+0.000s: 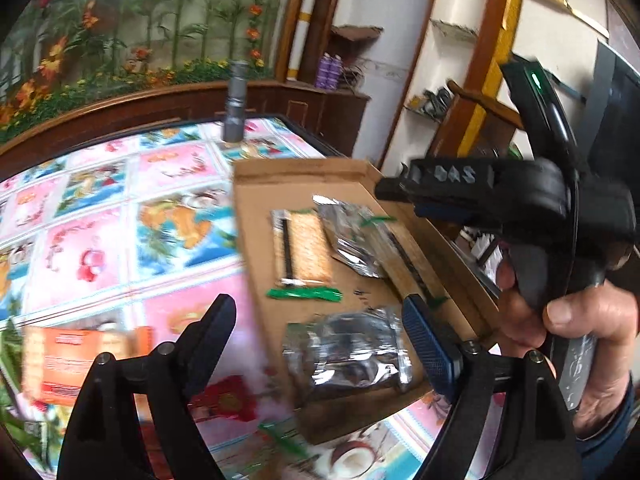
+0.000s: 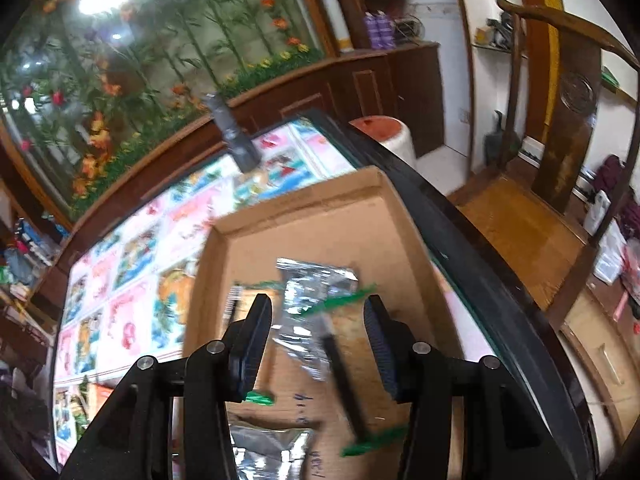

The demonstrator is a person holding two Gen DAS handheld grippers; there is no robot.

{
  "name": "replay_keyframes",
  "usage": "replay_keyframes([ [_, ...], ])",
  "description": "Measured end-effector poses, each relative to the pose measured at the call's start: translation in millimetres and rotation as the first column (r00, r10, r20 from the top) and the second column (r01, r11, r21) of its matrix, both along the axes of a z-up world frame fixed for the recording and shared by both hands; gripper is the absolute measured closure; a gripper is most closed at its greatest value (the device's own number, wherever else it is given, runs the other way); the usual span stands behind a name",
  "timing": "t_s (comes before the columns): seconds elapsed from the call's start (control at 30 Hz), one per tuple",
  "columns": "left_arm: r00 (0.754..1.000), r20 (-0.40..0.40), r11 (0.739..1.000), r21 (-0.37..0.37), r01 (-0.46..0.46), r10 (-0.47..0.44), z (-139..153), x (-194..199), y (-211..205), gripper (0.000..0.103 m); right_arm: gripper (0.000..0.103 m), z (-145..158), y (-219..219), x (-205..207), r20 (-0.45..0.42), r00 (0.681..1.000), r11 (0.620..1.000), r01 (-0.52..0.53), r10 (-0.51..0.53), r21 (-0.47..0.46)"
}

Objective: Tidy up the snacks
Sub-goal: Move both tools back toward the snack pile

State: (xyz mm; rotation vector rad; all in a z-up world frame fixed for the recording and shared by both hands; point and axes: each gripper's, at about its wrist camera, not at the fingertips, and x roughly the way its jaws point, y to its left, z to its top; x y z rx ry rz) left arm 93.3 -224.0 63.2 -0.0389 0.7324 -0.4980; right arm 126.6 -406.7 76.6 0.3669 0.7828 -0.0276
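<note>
Matt brown cardboard tray [image 1: 256, 208], crinkled shiny foil packets [image 1: 348, 352], glossy printed tablecloth [image 1: 100, 216].

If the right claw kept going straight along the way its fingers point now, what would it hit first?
Most likely the silver foil snack packet lying in the cardboard tray: it sits between the open fingers of the right claw, just ahead. Depth is blurred, so the cracker pack with the green-edged wrapper beside it could come first.

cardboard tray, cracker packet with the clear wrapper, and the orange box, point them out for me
cardboard tray [image 1: 280, 184], left wrist view, bare floor near far wall
cracker packet [image 1: 308, 248], left wrist view, middle of crackers
orange box [image 1: 80, 360], left wrist view, front face
</note>
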Motion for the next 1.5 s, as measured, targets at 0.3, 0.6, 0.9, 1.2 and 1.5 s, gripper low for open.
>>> replay_keyframes([
  [0.3,0.987,-0.032,0.987,0.005,-0.158,0.158,6,-2,79,0.019,0.052,1,31,-1,0.026,0.994,0.994,-0.110,0.111,-0.022],
  [0.6,0.898,-0.064,0.900,0.037,-0.434,0.436,-3,-14,212,0.019,0.051,-2,59,-3,0.026,0.981,0.980,-0.190,0.192,-0.065],
  [0.9,0.796,-0.149,0.809,0.096,-0.579,0.587,-26,-9,281,0.019,0.051,-5,85,-8,0.025,0.965,0.961,-0.258,0.262,-0.100],
  [1.2,0.805,-0.156,0.815,0.219,-0.537,0.572,-49,9,266,0.053,0.051,-6,103,-12,0.032,0.948,0.944,-0.311,0.317,-0.111],
  [1.5,0.815,-0.116,0.810,0.252,-0.529,0.568,-52,13,273,0.067,0.051,-2,132,-24,0.095,0.883,0.887,-0.452,0.460,-0.097],
])
